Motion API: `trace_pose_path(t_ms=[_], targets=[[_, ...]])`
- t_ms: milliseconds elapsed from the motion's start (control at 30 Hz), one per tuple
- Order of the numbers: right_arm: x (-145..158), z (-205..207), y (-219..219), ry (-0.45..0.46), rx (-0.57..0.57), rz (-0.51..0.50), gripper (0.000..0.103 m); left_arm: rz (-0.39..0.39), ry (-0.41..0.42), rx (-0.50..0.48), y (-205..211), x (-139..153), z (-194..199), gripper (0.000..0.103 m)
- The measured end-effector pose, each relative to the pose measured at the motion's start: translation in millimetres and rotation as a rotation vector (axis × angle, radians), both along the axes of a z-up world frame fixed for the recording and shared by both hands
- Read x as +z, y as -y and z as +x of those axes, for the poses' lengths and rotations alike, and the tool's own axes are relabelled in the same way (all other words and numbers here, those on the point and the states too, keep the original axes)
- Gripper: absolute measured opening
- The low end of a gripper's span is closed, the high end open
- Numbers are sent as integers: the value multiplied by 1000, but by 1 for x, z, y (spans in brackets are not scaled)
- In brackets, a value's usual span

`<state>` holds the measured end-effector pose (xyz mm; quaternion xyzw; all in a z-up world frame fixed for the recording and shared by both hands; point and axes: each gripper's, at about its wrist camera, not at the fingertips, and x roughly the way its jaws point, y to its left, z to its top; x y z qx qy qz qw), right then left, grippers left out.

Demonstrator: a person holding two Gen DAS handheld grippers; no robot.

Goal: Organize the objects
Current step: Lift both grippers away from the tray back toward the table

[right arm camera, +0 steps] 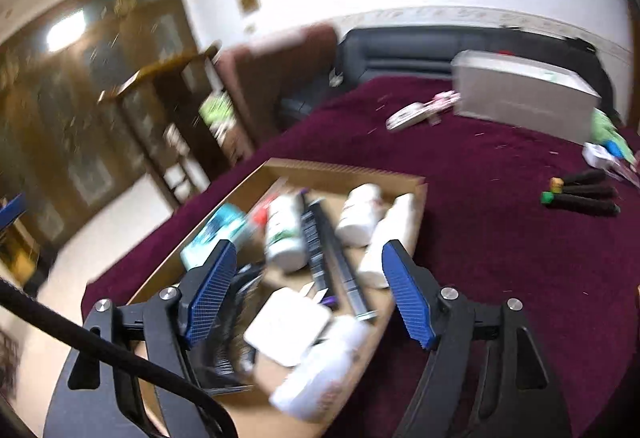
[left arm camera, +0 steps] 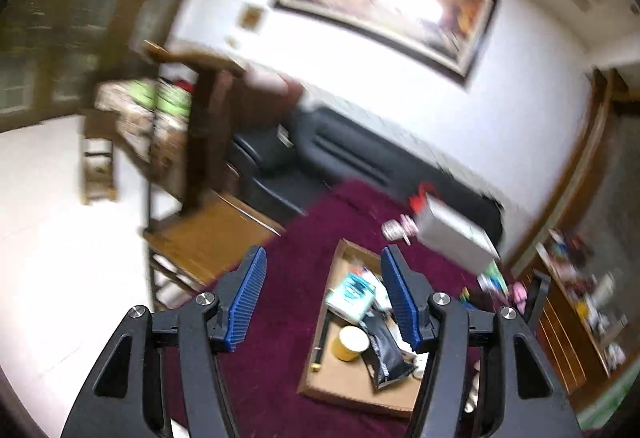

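A shallow cardboard tray (right arm camera: 352,168) sits on the dark red cloth and holds white bottles (right arm camera: 358,214), a teal packet (right arm camera: 216,228), a black comb (right arm camera: 332,258) and a white pad (right arm camera: 286,326). My right gripper (right arm camera: 308,258) hangs open just above the tray with nothing between its blue pads (right arm camera: 408,302). In the left wrist view the same tray (left arm camera: 320,378) lies lower right, with a yellow cup (left arm camera: 352,344) and a black pouch (left arm camera: 386,354) in it. My left gripper (left arm camera: 322,266) is open and empty, high above the cloth to the tray's left. Both views are blurred.
A grey box (right arm camera: 524,94), a white round tin (right arm camera: 406,116) and black markers (right arm camera: 584,194) lie on the cloth (right arm camera: 480,238) beyond the tray. A black sofa (left arm camera: 360,154), a wooden chair (left arm camera: 208,234) and a cluttered side shelf (left arm camera: 576,302) surround the table.
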<state>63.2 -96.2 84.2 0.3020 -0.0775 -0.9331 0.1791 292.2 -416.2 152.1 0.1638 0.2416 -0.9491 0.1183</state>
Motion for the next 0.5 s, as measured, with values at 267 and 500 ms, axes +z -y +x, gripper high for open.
trace_pose_path(t_ms=[267,500], targets=[[-2,-7,-53,5,-190,-61,78,-101,-33,185,-41,44,82,54],[-4,-1,-40,-16,-206,5,78,-287,-62,227,-87,70,114,59]])
